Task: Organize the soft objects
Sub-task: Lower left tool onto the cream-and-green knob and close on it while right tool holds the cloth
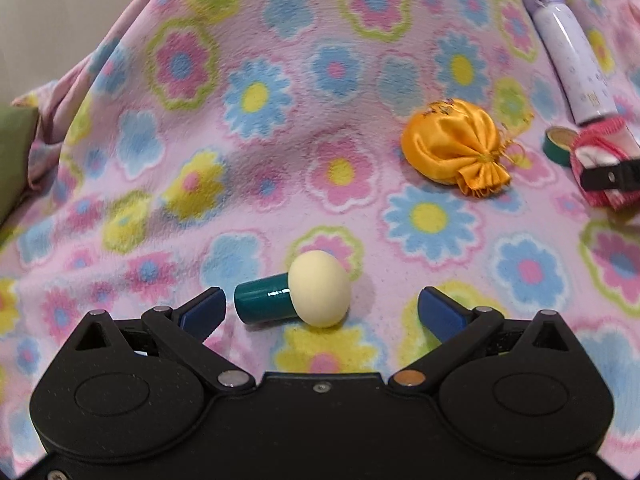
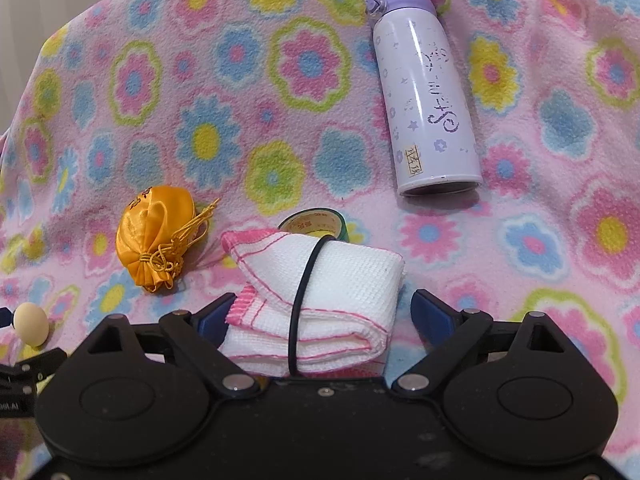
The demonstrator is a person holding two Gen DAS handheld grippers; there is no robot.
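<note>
In the left wrist view, a puff with a cream head (image 1: pixel 320 288) and a teal handle (image 1: pixel 262 298) lies on its side. It rests between the blue pads of my left gripper (image 1: pixel 322 298), which is open and not pressing it. An orange satin pouch (image 1: pixel 452 144) lies farther off to the right. In the right wrist view, a folded white towel (image 2: pixel 340 288) with pink edging and a black band lies between the pads of my right gripper (image 2: pixel 320 310). This gripper is open, with a gap at the right pad (image 2: pixel 434 314). The pouch (image 2: pixel 156 236) sits to the left.
Everything lies on a pink flowered fleece blanket (image 1: pixel 280 120). A lilac bottle (image 2: pixel 428 96) lies on its side beyond the towel, and a green tape roll (image 2: pixel 316 222) is just behind it. A green cushion (image 1: pixel 12 152) borders the blanket's left edge.
</note>
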